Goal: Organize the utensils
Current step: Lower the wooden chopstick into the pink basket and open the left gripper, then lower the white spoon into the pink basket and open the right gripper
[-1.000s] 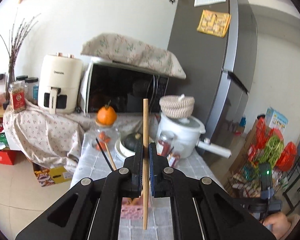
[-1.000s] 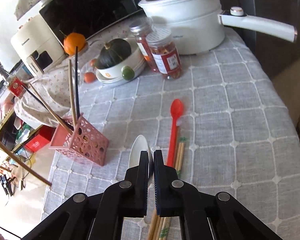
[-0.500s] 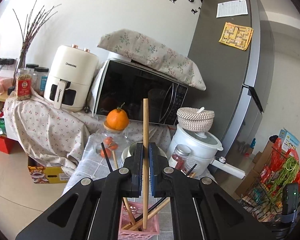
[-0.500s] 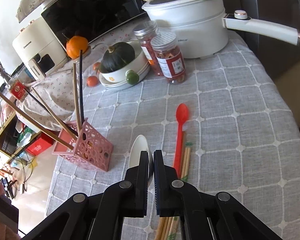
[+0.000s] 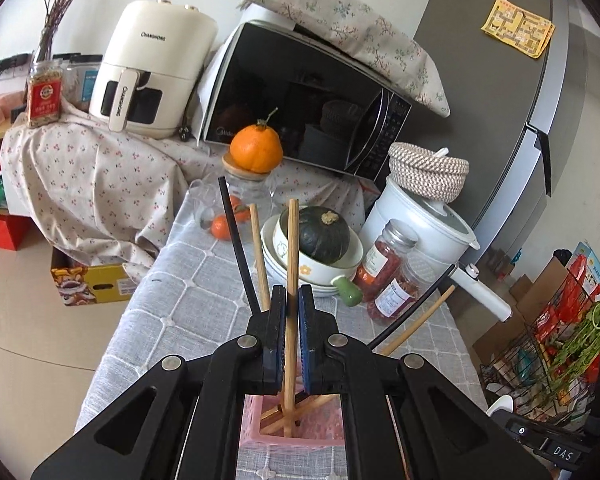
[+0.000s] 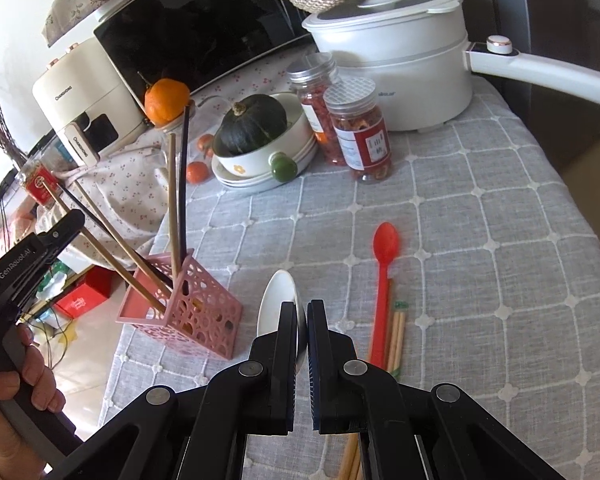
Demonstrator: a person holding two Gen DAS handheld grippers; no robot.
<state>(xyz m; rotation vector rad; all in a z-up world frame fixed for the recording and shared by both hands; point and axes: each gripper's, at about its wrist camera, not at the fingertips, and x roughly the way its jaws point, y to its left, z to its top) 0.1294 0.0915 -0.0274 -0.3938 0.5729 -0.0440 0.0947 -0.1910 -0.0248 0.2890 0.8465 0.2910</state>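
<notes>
The left gripper (image 5: 288,316) has its jaws clamped mid-shaft on a light, stiff wooden chopstick (image 5: 291,280), tip inside the pink basket (image 6: 196,312). Right of the basket, the right gripper (image 6: 303,320) pinches a white spoon (image 6: 276,300), probably smooth and slippery, by its handle.

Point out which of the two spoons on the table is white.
The white spoon, held in the right gripper; the other spoon is red.

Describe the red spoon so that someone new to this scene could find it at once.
On the grey checked tablecloth, in front of the white lidded pot, lies a red plastic spoon. Its handle rests beside loose wooden chopsticks; it is the only red utensil there.
</notes>
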